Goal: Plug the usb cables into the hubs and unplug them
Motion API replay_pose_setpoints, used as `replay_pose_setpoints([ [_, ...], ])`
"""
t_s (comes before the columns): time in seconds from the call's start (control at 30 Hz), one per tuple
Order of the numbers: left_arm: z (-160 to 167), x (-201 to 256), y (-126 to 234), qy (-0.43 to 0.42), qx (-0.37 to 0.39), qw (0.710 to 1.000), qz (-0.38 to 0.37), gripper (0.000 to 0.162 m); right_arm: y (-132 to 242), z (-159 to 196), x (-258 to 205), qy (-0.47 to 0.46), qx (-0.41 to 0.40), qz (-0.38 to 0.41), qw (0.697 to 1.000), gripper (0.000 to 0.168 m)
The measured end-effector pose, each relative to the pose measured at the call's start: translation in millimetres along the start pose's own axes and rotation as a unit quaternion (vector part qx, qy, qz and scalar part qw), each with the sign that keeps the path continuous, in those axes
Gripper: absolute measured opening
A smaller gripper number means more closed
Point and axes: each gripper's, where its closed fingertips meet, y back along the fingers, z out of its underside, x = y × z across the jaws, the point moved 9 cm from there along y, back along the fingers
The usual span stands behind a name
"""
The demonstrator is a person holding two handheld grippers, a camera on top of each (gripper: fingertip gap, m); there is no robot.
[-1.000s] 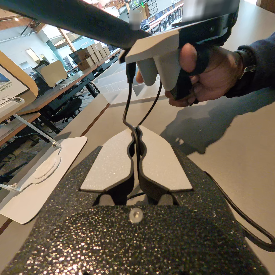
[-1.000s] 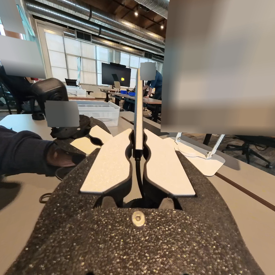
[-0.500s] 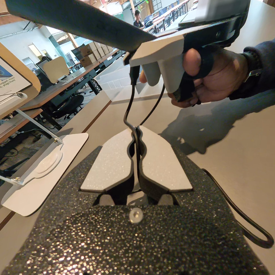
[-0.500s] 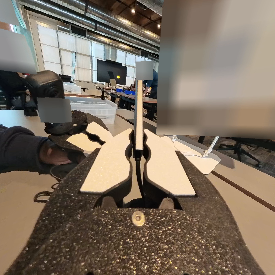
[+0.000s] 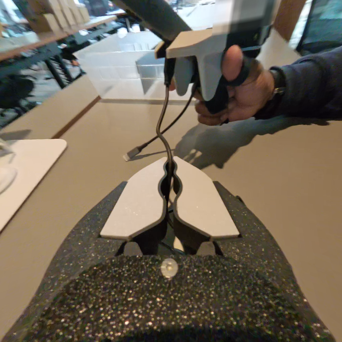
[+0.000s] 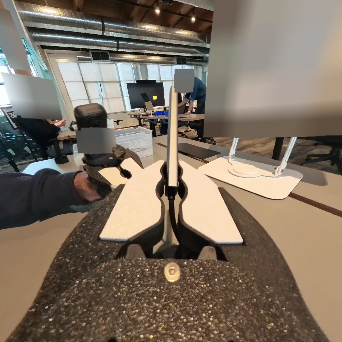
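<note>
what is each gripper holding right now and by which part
The left gripper pinches a black cable partway along its length. The right gripper clamps the flat grey hub near its lower end, just above its plugged-in black connector.

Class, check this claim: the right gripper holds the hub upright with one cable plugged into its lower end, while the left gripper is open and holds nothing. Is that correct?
One detail is wrong: the left gripper is not open and empty. The left wrist view shows it shut on the black cable. The rest stands: the right gripper holds the hub upright, cable plugged below.
</note>
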Motion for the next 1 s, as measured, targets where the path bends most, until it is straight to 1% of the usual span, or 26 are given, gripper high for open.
replay_pose_setpoints([
  [0.07, 1.1, 1.1, -0.1, 0.018, -0.013, 0.998, 0.062, 0.0, -0.7, 2.7, 2.0, -0.014, -0.004, -0.005, 1.0, 0.009],
  [0.1, 3.0, 1.8, -0.9, 0.022, -0.029, 0.996, 0.079, 0.0, -1.0, 3.9, 2.7, -0.021, -0.005, -0.007, 1.0, 0.009],
  [0.17, 6.3, 2.8, -2.4, 0.019, -0.056, 0.995, 0.084, 0.0, -1.3, 5.7, 3.8, -0.028, -0.006, -0.009, 1.0, 0.009],
  [0.23, 7.6, 5.2, -3.8, 0.019, -0.069, 0.993, 0.099, 0.0, -1.7, 7.2, 4.5, -0.033, -0.008, -0.01, 0.999, 0.009],
  [0.3, 8.5, 5.2, -5.2, 0.022, -0.079, 0.992, 0.097, 0.0, -2.3, 9.1, 5.1, -0.038, -0.01, -0.011, 0.999, 0.009],
  [0.47, 10.3, 2.1, -4.0, 0.057, -0.085, 0.989, 0.109, 0.0, -3.7, 14.1, 7.3, -0.051, -0.017, -0.011, 0.998, 0.009],
  [0.57, 10.8, -1.5, 1.8, 0.092, -0.071, 0.984, 0.133, 0.0, -4.6, 15.0, 6.3, -0.05, -0.02, -0.014, 0.998, 0.009],
  [0.6, 10.8, -3.3, 3.7, 0.104, -0.064, 0.983, 0.136, 0.023, -5.0, 15.3, 5.9, -0.05, -0.021, -0.014, 0.998, 0.009],
  [0.63, 11.4, -5.1, 5.5, 0.116, -0.061, 0.982, 0.134, 0.042, -5.3, 15.5, 6.0, -0.05, -0.022, -0.012, 0.998, 0.009],
  [0.67, 12.0, -6.2, 8.0, 0.125, -0.058, 0.981, 0.14, 0.047, -5.3, 15.7, 6.6, -0.052, -0.023, -0.011, 0.998, 0.009],
  [0.73, 12.4, -8.6, 12.9, 0.138, -0.045, 0.978, 0.149, 0.054, -4.6, 15.5, 8.0, -0.058, -0.02, -0.01, 0.998, 0.009],
  [0.87, 7.2, -17.4, 17.8, 0.134, -0.002, 0.987, 0.091, 0.055, -3.5, 14.8, 10.1, -0.068, -0.015, -0.009, 0.998, 0.009],
  [1.0, -6.9, -18.8, 17.1, 0.119, 0.054, 0.991, 0.032, 0.054, -4.6, 15.2, 8.4, -0.067, -0.017, -0.016, 0.998, 0.009],
])
